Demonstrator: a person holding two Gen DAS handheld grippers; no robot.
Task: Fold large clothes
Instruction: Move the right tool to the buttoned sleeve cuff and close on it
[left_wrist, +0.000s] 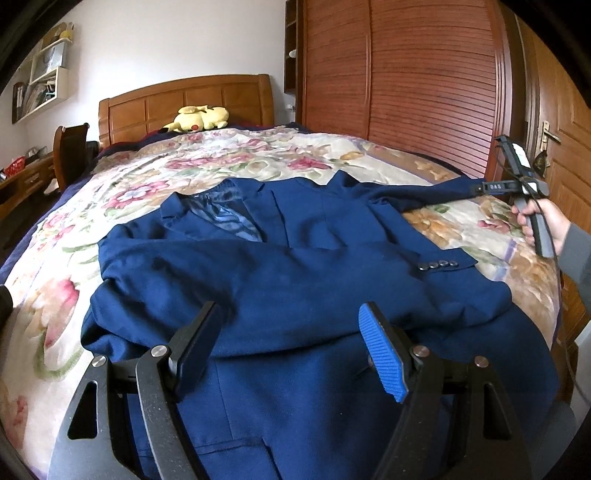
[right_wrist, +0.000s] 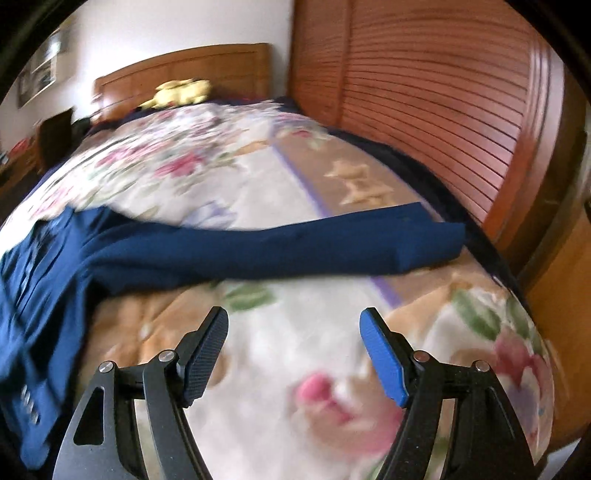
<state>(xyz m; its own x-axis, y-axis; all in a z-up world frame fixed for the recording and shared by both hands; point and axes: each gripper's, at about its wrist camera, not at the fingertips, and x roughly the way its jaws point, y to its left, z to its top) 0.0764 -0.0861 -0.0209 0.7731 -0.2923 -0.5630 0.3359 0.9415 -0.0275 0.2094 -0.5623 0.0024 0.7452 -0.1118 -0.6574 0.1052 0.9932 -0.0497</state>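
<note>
Blue jacket (left_wrist: 295, 280) lying front-up on the bed's floral quilt (left_wrist: 258, 155), collar toward the headboard (left_wrist: 188, 103). One sleeve (left_wrist: 303, 266) is folded across the chest, its buttoned cuff (left_wrist: 439, 265) resting on the jacket body. The other sleeve (right_wrist: 258, 247) stretches flat over the quilt toward the wardrobe (left_wrist: 399, 81) side, its cuff end near the bed's edge.

Left tongs (left_wrist: 291, 332): jaws wide, nothing between them, poised over the jacket's lower part; whether the tips touch the cloth cannot be told. The folded sleeve lies just ahead of them.

Right tongs (right_wrist: 293, 339): jaws wide and empty, above bare quilt, with the stretched sleeve ahead of them and apart from the tips. This view is motion-blurred. In the left wrist view the right tool shows at the far right beyond the sleeve's end, gripped by a hand (left_wrist: 535, 218) in a grey sleeve, a cable hanging from it.

Surroundings: a yellow plush toy (left_wrist: 199, 118) lies at the headboard, well beyond both tongs. A slatted wooden wardrobe stands along the right of the bed, a door (left_wrist: 561, 147) with a brass handle past it. To the left are a chair (left_wrist: 70, 147), a desk and white wall shelves (left_wrist: 48, 74) holding papers or books, too small to make out.
</note>
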